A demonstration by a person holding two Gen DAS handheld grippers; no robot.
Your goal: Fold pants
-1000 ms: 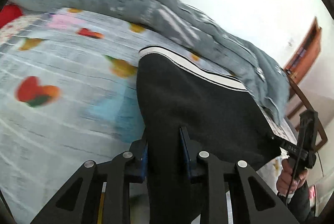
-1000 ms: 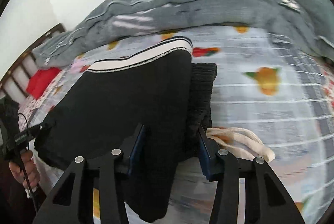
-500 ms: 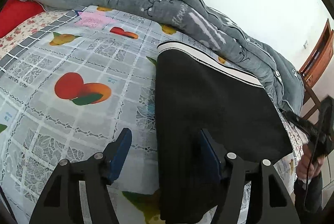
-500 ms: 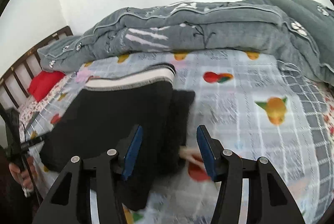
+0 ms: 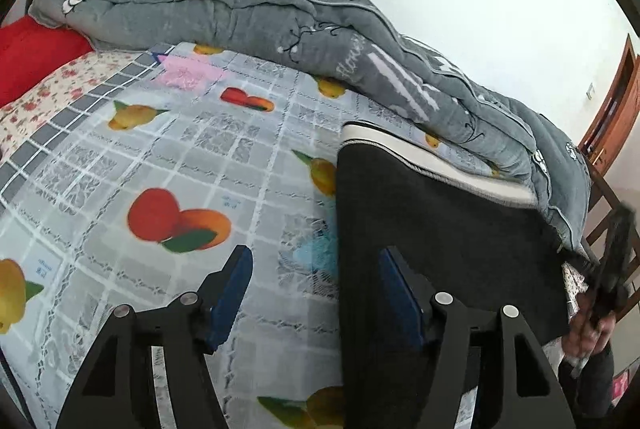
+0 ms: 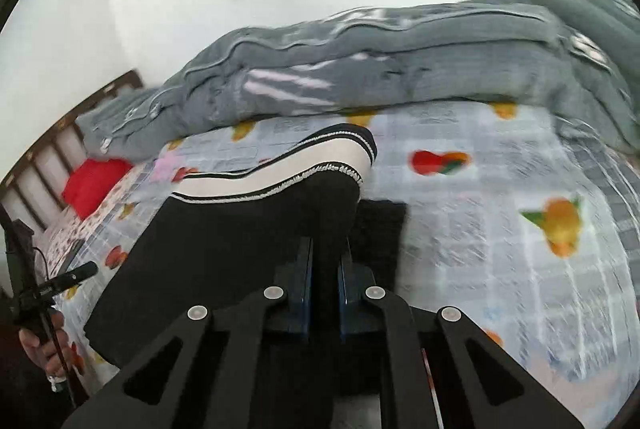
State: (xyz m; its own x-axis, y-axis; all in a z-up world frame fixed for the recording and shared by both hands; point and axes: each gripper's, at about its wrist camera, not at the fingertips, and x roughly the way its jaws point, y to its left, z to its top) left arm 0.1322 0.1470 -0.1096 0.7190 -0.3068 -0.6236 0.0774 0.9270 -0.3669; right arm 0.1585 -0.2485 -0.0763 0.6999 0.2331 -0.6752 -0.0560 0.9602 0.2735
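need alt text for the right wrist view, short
The right gripper is shut on a fold of the black pants, whose white-striped waistband points away, on a fruit-print sheet. A grey quilt is bunched along the wall behind, a red pillow lies far left, and the frame is motion-blurred.

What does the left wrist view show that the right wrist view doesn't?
Only the left wrist view: the left gripper open, its right finger against the pants, plus a brown door frame. Only the right wrist view: the right gripper shut on the pants, and the headboard slats. Both: the black pants with the white waistband, gray quilt, red pillow and fruit-print sheet.
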